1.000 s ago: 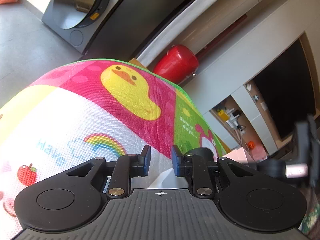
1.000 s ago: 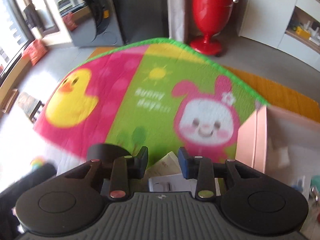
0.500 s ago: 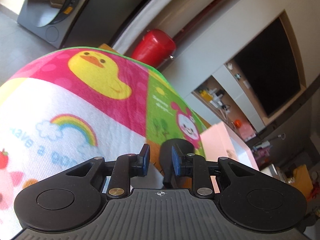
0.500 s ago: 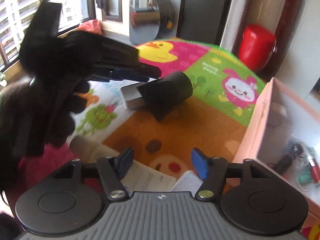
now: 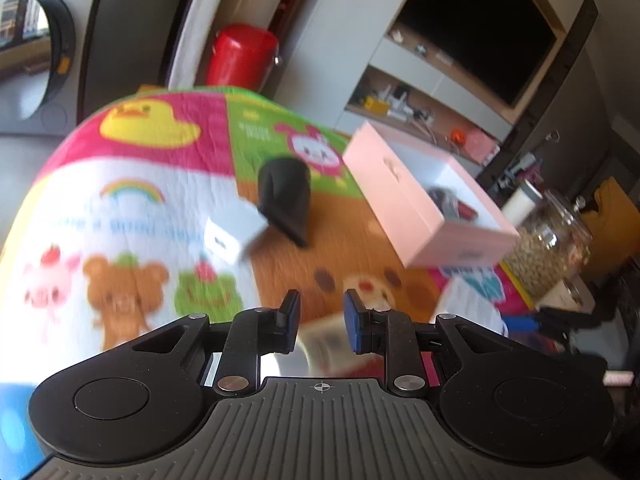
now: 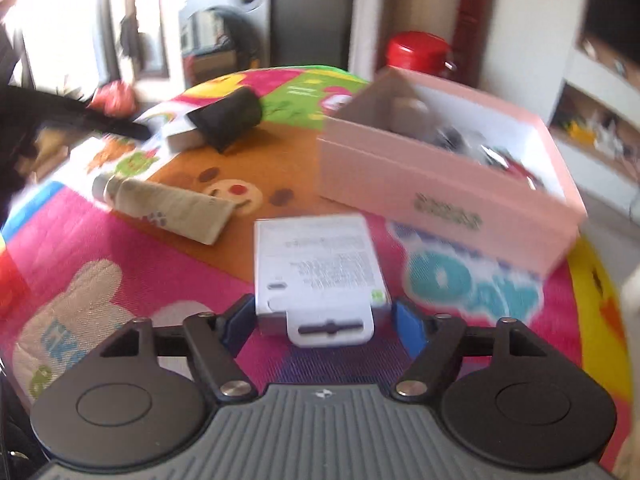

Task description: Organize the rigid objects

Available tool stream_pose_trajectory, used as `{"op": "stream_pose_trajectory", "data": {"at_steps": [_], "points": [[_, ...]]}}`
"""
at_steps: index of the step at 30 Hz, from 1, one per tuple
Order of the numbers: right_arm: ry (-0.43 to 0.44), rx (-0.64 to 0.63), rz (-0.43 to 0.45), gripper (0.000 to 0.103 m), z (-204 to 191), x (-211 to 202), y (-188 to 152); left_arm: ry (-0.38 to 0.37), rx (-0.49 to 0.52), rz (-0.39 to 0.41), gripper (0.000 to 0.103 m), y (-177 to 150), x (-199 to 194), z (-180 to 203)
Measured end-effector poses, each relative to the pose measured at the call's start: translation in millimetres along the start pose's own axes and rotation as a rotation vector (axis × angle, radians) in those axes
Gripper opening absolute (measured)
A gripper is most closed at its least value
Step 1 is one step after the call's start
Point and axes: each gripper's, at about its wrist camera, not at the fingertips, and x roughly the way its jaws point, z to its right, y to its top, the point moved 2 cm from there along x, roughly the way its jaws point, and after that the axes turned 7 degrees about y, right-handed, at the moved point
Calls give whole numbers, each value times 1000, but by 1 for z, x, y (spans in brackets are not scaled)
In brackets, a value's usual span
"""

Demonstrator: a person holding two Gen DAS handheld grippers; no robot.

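Observation:
Over the colourful play mat (image 5: 132, 216), my left gripper (image 5: 322, 324) has its jaws a narrow gap apart and holds nothing. Ahead of it lie a black cylinder (image 5: 286, 196) and a small white box (image 5: 232, 236), touching each other. In the right wrist view, my right gripper (image 6: 324, 324) is opening its jaws on either side of a flat white printed box (image 6: 320, 268) on the mat; the pads stand just clear of its sides. A beige tube (image 6: 168, 204) lies to the left. Beyond stands the open pink box (image 6: 440, 184) holding several small items.
A glass jar of grains (image 5: 548, 248) stands right of the pink box (image 5: 404, 200). A red bin (image 6: 416, 52) and a washing machine (image 5: 36, 52) are past the mat's far edge. The left gripper's dark shape (image 6: 80, 120) shows at the left near the black cylinder (image 6: 228, 120).
The right gripper swung across the mat to the flat white box and widened its jaws. The left gripper pulled back and rolled, so the black cylinder and small white box lie farther ahead.

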Motion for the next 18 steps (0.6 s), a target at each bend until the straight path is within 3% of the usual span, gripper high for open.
{"op": "stream_pose_trajectory", "data": {"at_steps": [5, 7, 11, 14, 16, 18], "points": [[1, 50, 70, 80, 9, -4, -16, -56, 85, -75, 27, -16, -6, 26], [-5, 49, 91, 82, 8, -3, -20, -61, 97, -64, 27, -10, -6, 34], [-23, 49, 122, 83, 5, -4, -25, 104, 42, 92, 27, 26, -1, 26], [-21, 58, 130, 83, 5, -5, -25, 169, -49, 178, 27, 58, 15, 10], [-21, 59, 132, 83, 5, -5, -25, 178, -90, 192, 27, 73, 33, 1], [-23, 58, 132, 83, 4, -4, -25, 197, -114, 143, 27, 83, 57, -5]]}}
